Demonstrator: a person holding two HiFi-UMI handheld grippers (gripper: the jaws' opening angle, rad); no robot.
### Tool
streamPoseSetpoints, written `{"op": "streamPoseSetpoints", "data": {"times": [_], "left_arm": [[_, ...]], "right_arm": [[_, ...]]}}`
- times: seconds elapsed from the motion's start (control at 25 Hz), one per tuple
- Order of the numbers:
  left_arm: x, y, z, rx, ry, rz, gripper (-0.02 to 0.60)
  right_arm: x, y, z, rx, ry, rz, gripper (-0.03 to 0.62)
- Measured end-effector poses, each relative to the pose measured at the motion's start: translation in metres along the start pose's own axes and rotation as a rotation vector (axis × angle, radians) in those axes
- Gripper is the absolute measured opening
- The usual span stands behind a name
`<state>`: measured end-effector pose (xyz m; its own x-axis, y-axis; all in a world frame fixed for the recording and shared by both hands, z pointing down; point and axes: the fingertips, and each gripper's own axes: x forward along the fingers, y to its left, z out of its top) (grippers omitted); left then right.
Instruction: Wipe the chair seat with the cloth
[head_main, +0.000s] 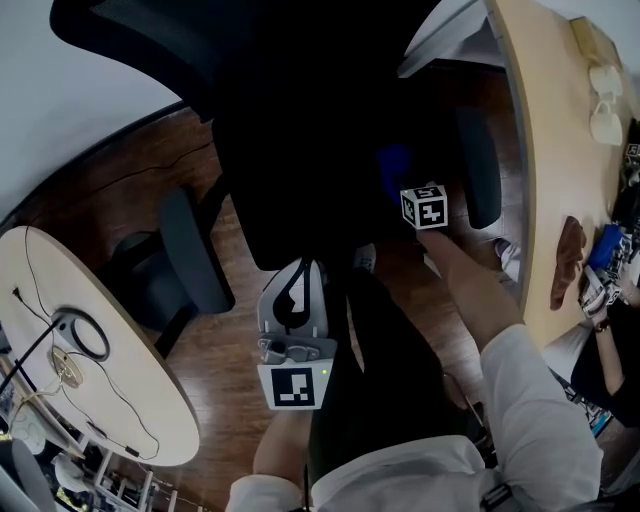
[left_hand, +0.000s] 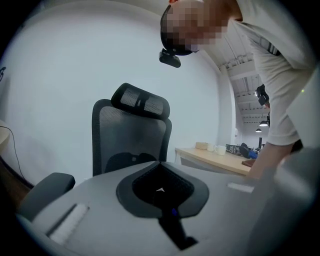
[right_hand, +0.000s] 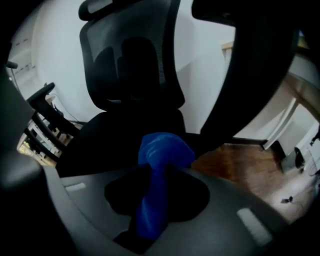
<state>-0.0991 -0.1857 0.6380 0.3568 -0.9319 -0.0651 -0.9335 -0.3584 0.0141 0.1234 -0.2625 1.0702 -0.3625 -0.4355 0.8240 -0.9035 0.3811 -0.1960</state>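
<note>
**A:** How are the arms held?

**B:** The right arm (head_main: 480, 300) is stretched forward, its bare forearm out of a white sleeve. It carries the right gripper (right_hand: 159, 167) over the seat (head_main: 325, 185). The left arm (head_main: 278, 465) is bent and kept close to the body, so the left gripper (head_main: 300, 275) sits by the seat's front edge.

**A:** Which way does the left one point?

**B:** At the backrest (left_hand: 130, 145) and headrest (left_hand: 141, 101); its own view looks straight at them. Its jaws are together, with nothing between them.

**A:** And the right?

**B:** It is clamped on the cloth (right_hand: 162, 147). The blue cloth runs up between the jaws and bunches out past their tips, above the dark seat. I can't tell whether it touches the seat.

**A:** What are the counts?

**B:** Two grippers, one cloth and one chair (head_main: 300, 100). The chair has two armrests, one armrest (head_main: 190, 250) at the head view's left and the other armrest (head_main: 478, 165) at its right, near the cloth. There are two work surfaces: a pale table (head_main: 110, 400) at the left with cables on it, and a desk (head_main: 540, 200) at the right. Both stand on the wood floor (head_main: 150, 170).
</note>
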Motion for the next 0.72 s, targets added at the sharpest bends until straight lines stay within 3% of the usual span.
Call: {"op": "streamPoseSetpoints", "data": {"times": [0.08,0.2,0.28,0.36,0.56,0.72], "left_arm": [[0.001,-0.006,-0.001,0.0,0.0,-0.007,0.0],[-0.001,-0.008,-0.006,0.002,0.01,-0.007,0.0],[-0.006,-0.006,-0.01,0.009,0.026,0.001,0.0],[-0.012,-0.002,-0.013,0.016,0.04,0.014,0.0],[-0.027,0.014,-0.02,0.02,0.058,0.047,0.0],[-0.038,0.021,-0.022,0.022,0.056,0.068,0.0]], "right_arm": [[0.001,0.044,0.005,0.003,-0.044,0.083,0.092],[0.003,0.156,0.002,0.0,-0.092,0.266,0.092],[0.002,0.233,-0.009,0.001,-0.093,0.388,0.092],[0.005,0.281,-0.022,-0.011,-0.08,0.452,0.092],[0.022,0.321,-0.061,-0.082,-0.025,0.455,0.092],[0.032,0.309,-0.087,-0.13,-0.001,0.402,0.092]]}}
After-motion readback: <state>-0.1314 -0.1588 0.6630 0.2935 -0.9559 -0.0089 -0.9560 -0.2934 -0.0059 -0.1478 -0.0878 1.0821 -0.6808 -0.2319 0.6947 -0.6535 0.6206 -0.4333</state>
